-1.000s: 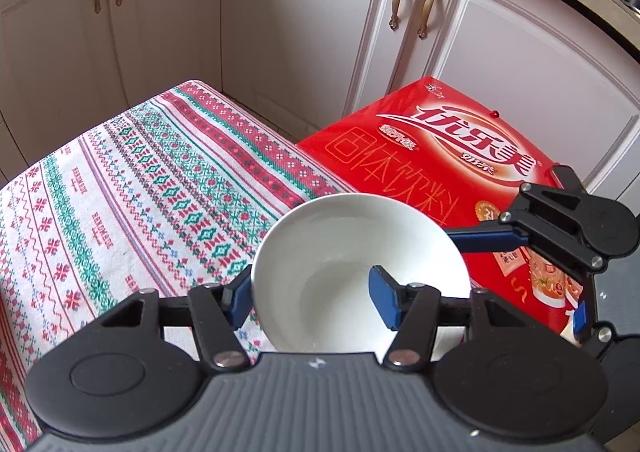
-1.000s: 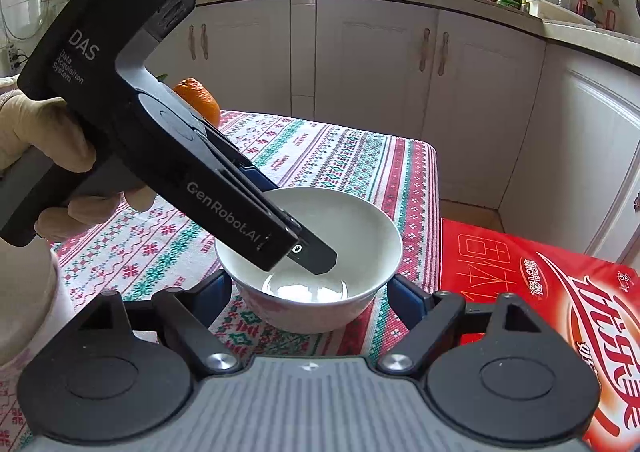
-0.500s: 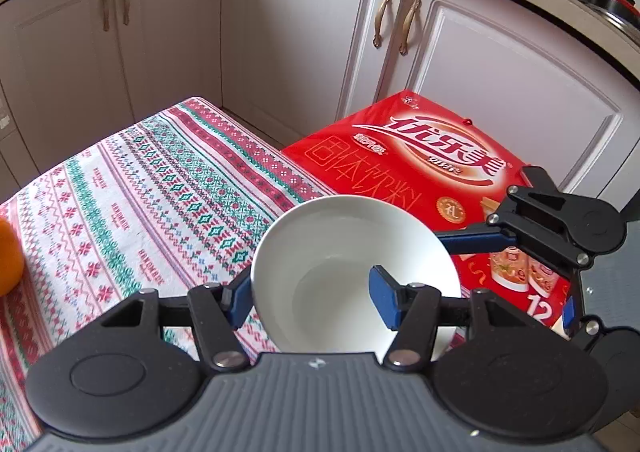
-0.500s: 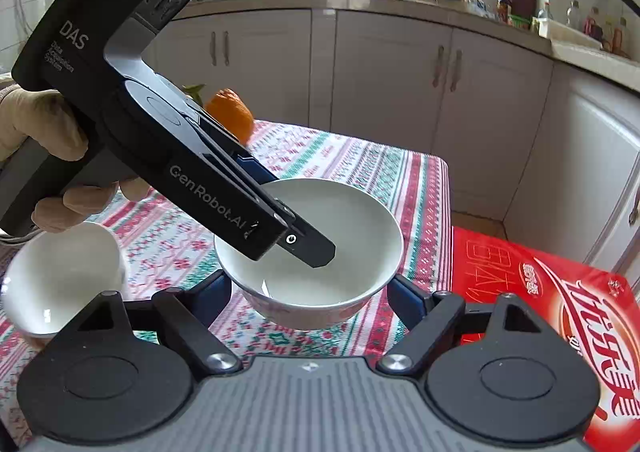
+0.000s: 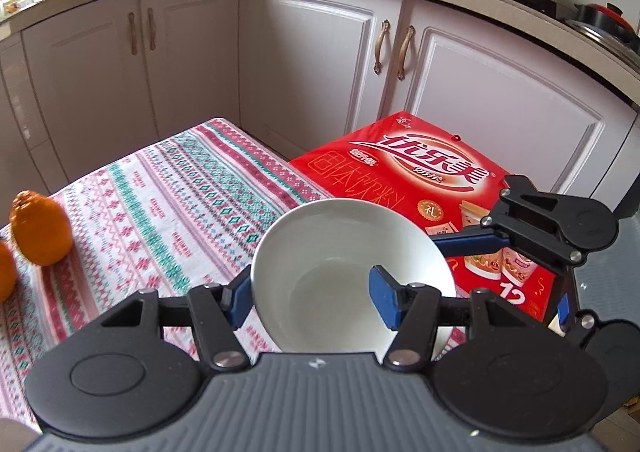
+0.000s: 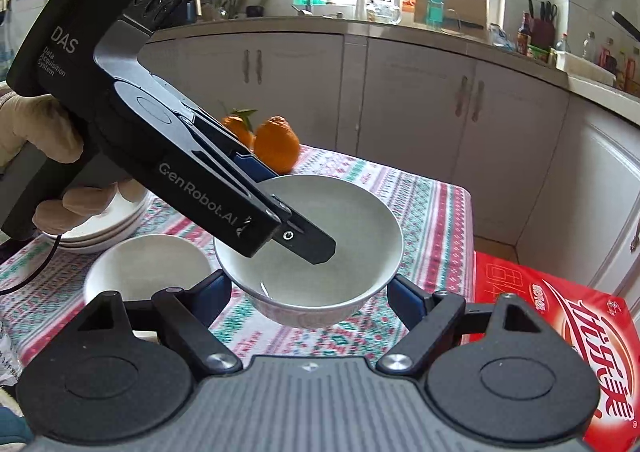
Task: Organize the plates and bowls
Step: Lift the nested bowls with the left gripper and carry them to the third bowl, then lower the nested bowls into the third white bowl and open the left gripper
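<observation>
**Bowl lifted clear of the cloth, not yet placed**

Since the earlier frames you have raised the bowl (image 6: pixel 316 248) off the tablecloth (image 5: pixel 152 211); two oranges (image 6: pixel 276 143), a second bowl (image 6: pixel 148 272) and a stack of plates (image 6: pixel 104 228) have come into the right view.

Your left claw (image 5: pixel 312 294) is clenched on the near wall of the raised bowl: one blue pad sits inside, the other presses the outside. The bowl hangs in the air above the table's edge, tilted slightly, with the red carton (image 5: pixel 404 187) behind it.

Your right claw (image 6: pixel 308 298) stands part open with its pads either side of the bowl's base. I cannot tell from either view whether they touch it; they do not appear to grip.

Progress, in my judgement: early to middle. The plates are already stacked. The second bowl sits alone beside them. What remains is to carry the held bowl across and nest it with the second bowl. Watch the one-sided hold; the rim could slip if the bowl tips further.
</observation>
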The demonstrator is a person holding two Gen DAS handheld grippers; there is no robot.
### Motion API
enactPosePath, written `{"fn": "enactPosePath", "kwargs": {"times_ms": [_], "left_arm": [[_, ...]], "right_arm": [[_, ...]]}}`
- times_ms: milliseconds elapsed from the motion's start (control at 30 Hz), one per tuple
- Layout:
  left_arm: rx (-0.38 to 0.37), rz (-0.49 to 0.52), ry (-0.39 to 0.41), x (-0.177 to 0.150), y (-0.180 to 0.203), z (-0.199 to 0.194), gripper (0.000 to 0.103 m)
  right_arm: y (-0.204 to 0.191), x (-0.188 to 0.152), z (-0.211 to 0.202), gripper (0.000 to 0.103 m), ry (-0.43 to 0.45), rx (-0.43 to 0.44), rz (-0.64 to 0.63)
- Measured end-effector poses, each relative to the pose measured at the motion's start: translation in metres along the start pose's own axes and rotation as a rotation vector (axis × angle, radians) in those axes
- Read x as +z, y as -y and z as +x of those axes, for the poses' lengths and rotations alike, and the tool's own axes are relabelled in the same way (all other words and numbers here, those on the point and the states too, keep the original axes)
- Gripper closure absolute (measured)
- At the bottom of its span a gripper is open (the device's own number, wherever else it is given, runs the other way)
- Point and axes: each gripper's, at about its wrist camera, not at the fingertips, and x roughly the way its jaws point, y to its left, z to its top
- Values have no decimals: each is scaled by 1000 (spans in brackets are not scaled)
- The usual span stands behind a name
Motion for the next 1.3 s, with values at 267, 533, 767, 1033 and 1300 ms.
{"fn": "enactPosePath", "kwargs": {"times_ms": [267, 533, 767, 1033, 1300], "left_arm": [[46, -29, 20, -24, 1, -32, 44], [80, -60, 30, -47, -2, -56, 44], [99, -95, 30, -63, -10, -63, 44], [108, -120, 15, -79, -18, -61, 44], [107, -130, 3, -86, -23, -56, 44]], "right_arm": [[-31, 2, -15, 15, 14, 49, -32], [-57, 0, -17, 15, 11, 98, -49], [-72, 1, -11, 15, -5, 131, -67], [-83, -1, 0, 15, -37, 155, -78], [-85, -3, 12, 15, -61, 167, -74]]}}
